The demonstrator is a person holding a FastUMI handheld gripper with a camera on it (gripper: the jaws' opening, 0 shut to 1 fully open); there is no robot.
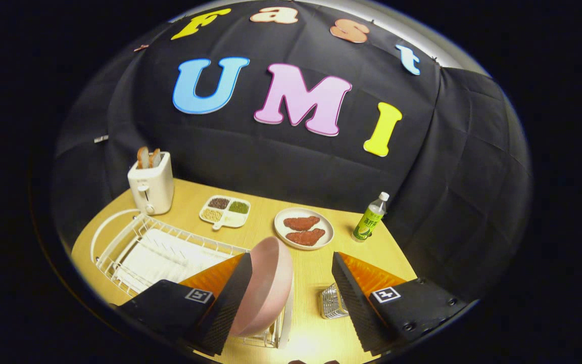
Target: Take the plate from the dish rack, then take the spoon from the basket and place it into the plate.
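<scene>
Landmark is the dish rack [170,250]. Largest first: the worktop [321,283] is a pale wood surface carrying everything, and the white wire dish rack sits on its near-left part, mostly bare slats, so plates can stand on edge and drain. The hand-held gripper [291,288] hangs over the rack's near-right corner with its fingers spread wide, gripping nothing; one finger is over the rack, the other past its right end, so the gap brackets the plate rim, likely lined up for a pinch. The pink plate [265,288] stands tilted on edge in the rack's right end, just beside the finger over the rack, apparently not touched yet, though the overlap makes contact hard to call. A white toaster [150,184] with bread slices up sits behind the rack's far-left corner, clear of the work zone. A white plate with two reddish-brown pieces [303,228] lies beyond the rack's right end, a divided tray of beans [225,211] behind the rack's far edge. A green bottle [370,217] stands well to the right of the rack. The metal basket [332,302] sits just right of the rack, partly behind the other finger; any spoon in it is hidden. Plate pickup not yet done.
</scene>
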